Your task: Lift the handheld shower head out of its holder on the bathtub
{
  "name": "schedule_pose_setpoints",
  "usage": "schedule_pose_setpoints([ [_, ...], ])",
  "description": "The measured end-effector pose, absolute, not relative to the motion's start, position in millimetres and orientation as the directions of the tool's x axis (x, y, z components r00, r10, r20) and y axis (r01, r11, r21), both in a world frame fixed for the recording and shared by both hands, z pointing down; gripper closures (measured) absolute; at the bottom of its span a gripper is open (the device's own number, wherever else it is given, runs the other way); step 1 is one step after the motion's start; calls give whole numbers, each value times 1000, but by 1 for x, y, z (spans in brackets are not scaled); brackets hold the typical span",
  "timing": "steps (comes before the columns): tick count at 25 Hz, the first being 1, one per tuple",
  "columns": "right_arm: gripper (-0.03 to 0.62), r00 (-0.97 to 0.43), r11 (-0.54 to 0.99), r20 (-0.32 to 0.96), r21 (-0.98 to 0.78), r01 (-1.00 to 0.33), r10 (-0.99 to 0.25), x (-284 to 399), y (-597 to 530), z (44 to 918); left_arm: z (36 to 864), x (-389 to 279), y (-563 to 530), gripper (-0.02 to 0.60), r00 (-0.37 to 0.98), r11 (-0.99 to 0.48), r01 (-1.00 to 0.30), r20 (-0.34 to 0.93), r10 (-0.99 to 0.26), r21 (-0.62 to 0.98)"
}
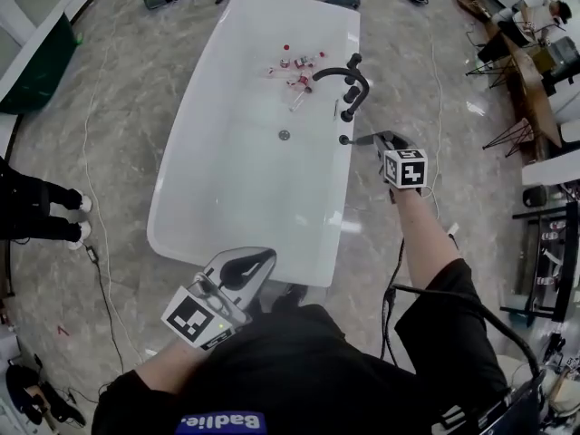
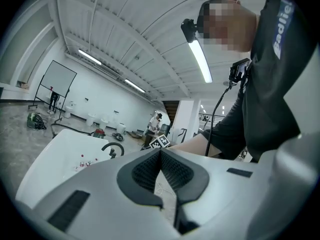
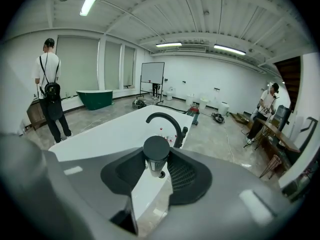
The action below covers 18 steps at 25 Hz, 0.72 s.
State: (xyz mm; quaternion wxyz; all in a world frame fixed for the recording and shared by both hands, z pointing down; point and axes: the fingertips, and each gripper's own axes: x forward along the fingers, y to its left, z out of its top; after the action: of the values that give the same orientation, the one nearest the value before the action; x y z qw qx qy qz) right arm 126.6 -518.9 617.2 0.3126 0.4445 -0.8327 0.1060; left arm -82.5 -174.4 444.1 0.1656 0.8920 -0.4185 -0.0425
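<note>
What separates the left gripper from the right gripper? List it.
The left gripper has its jaws shut on nothing; the right gripper clamps the black shower head. The left gripper sits by the bathtub at its near end; the right gripper reaches out along its side rim. Both carry a marker cube.

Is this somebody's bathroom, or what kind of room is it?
Probably a big showroom or test hall, not a home bathroom: a white bathtub stands alone on the open floor, with a green bathtub and a whiteboard by the far walls.
</note>
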Motion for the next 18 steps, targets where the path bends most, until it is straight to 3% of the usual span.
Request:
schedule_pose_setpoints([
  [18,462,-512,610,474,71,-789,-717,134,-331,520,403,-41,-139,591,726,-693,-662,15,-688,287],
])
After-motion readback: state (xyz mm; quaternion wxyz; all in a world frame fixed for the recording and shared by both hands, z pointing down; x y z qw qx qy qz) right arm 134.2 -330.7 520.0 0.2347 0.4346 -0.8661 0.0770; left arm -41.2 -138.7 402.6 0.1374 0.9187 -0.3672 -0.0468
